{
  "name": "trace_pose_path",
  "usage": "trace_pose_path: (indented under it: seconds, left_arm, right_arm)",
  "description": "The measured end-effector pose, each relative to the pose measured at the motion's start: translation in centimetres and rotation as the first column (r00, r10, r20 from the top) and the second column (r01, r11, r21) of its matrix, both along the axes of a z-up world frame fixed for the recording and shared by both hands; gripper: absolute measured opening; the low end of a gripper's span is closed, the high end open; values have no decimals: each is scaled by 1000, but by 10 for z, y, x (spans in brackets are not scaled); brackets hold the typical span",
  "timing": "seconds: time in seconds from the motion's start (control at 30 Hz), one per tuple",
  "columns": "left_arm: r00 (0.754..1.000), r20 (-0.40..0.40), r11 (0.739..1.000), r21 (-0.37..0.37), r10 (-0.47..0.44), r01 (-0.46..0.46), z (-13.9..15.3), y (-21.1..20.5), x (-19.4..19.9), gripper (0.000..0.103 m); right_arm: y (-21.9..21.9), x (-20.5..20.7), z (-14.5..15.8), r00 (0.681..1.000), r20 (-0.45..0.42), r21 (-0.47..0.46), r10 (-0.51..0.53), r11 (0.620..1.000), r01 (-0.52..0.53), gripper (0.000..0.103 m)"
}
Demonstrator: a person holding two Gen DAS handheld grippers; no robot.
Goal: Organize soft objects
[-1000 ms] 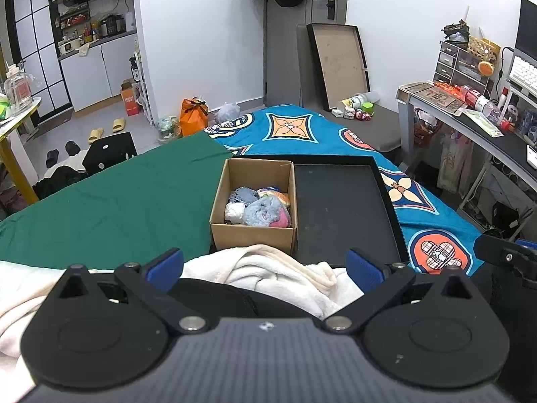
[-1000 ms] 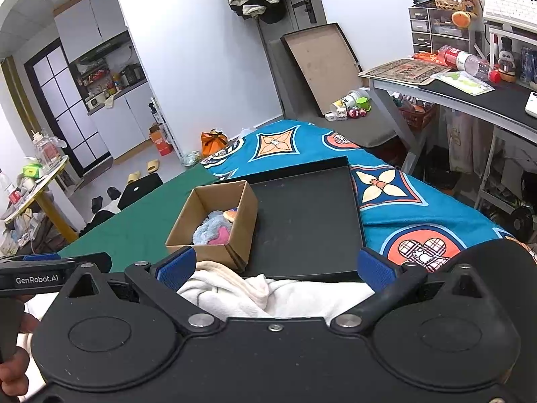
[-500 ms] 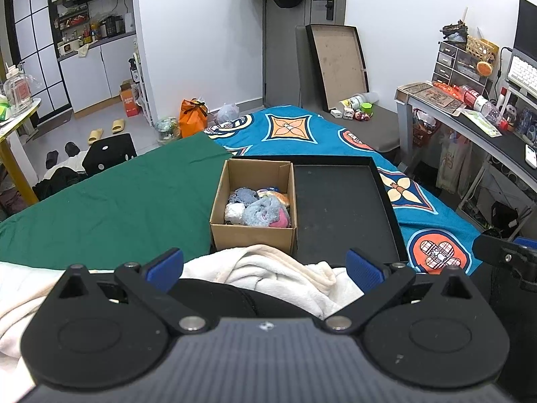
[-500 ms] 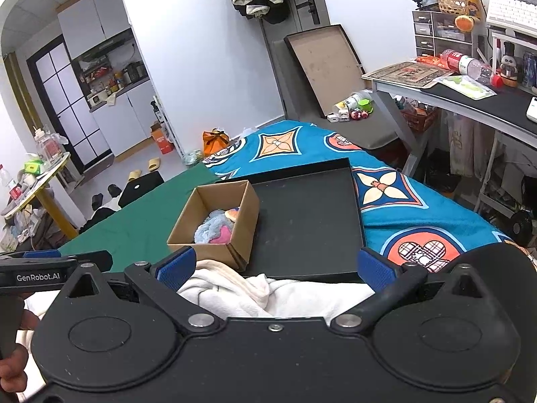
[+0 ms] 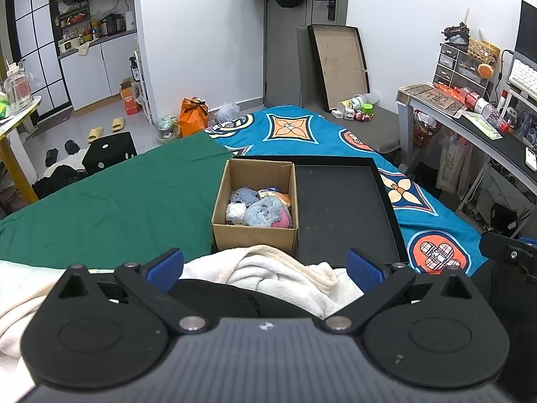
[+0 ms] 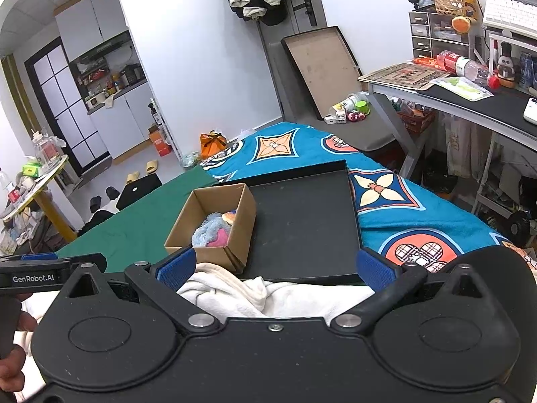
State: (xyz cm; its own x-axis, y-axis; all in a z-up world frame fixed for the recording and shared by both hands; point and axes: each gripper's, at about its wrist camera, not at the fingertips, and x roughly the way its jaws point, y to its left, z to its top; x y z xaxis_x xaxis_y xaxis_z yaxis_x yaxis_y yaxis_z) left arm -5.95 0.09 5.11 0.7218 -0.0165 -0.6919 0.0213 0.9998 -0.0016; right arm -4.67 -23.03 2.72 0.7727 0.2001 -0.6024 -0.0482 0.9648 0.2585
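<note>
Both the left gripper (image 5: 265, 265) and right gripper (image 6: 273, 263) hover with jaws spread wide and empty, while the soft objects (image 5: 260, 205) sit bunched in the cardboard box (image 5: 255, 235) just ahead, apparently gathered there for tidiness.

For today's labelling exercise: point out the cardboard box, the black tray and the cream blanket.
cardboard box (image 5: 255, 236), left wrist view, front wall.
black tray (image 5: 342, 208), left wrist view, bare floor.
cream blanket (image 6: 268, 297), right wrist view, folded top.
</note>
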Motion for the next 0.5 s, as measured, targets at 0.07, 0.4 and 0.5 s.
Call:
trace_pose_path:
  seconds: [0.07, 0.4, 0.5]
  left_arm:
    - [1000, -3, 1000, 0, 1, -1, 0, 1, 1, 102]
    - [1000, -3, 1000, 1, -4, 4, 0, 1, 1, 102]
    - [1000, -4, 1000, 1, 0, 0, -1, 2, 0, 102]
  right_arm:
    - [0, 1, 0, 1000, -2, 0, 0, 1000, 0, 103]
    - [2, 3, -1, 1000, -4, -6, 1, 1000, -1, 103]
    - [3, 2, -2, 1000, -3, -5, 3, 1000, -3, 103]
